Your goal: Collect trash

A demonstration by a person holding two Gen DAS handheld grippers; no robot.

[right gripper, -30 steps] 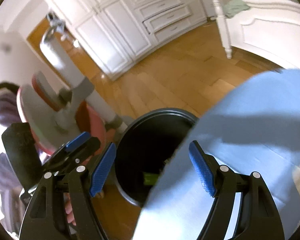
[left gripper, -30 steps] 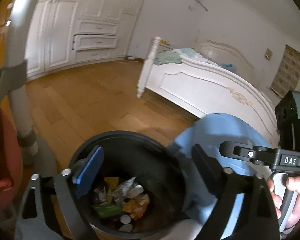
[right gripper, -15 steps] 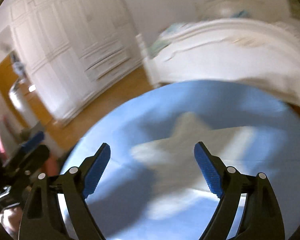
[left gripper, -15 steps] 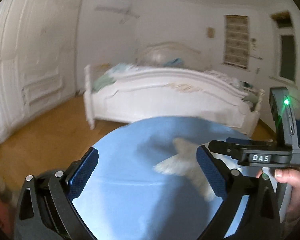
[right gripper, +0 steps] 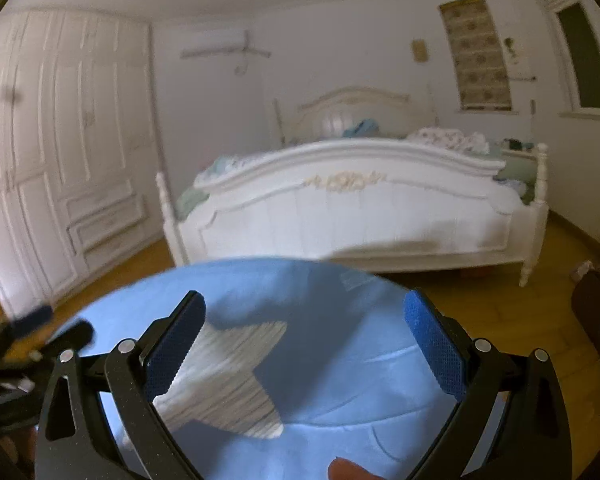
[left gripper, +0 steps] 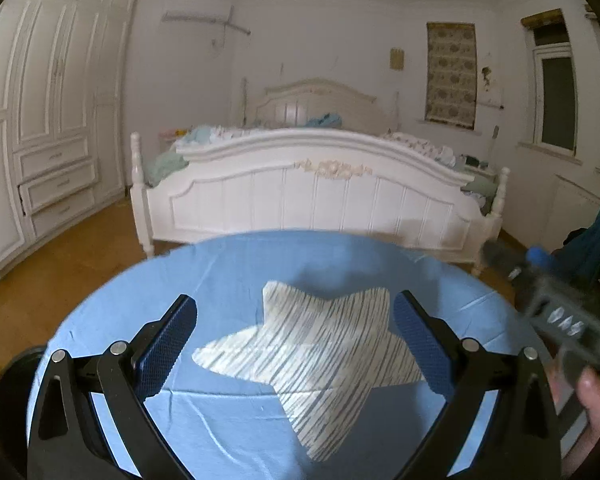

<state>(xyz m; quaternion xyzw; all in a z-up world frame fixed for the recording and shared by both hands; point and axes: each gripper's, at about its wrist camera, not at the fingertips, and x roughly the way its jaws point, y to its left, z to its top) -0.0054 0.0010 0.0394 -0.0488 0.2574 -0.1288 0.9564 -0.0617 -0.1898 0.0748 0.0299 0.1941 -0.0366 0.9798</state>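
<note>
A round table under a blue cloth (left gripper: 228,280) fills the lower half of both views. A white, grey-striped star-shaped cushion (left gripper: 320,360) lies on it. My left gripper (left gripper: 294,340) hovers over the cushion, open, with nothing between its blue pads. My right gripper (right gripper: 304,344) is over the right part of the cloth (right gripper: 360,360), its jaws opening wide and empty. The star cushion (right gripper: 220,384) sits by its left finger. A dark bin rim (left gripper: 14,364) peeks out at the lower left. No loose trash shows on the cloth.
A white bed (left gripper: 312,196) piled with clothes stands beyond the table. White wardrobes with drawers (left gripper: 56,184) line the left wall above wood floor (left gripper: 60,280). Dark bags (right gripper: 596,300) sit on the floor at the right. A hand (left gripper: 596,396) grips the right tool.
Both views have swung from the black bin of trash up over the blue table toward the bed. The right jaws have spread wider. The bin has dropped almost out of sight.
</note>
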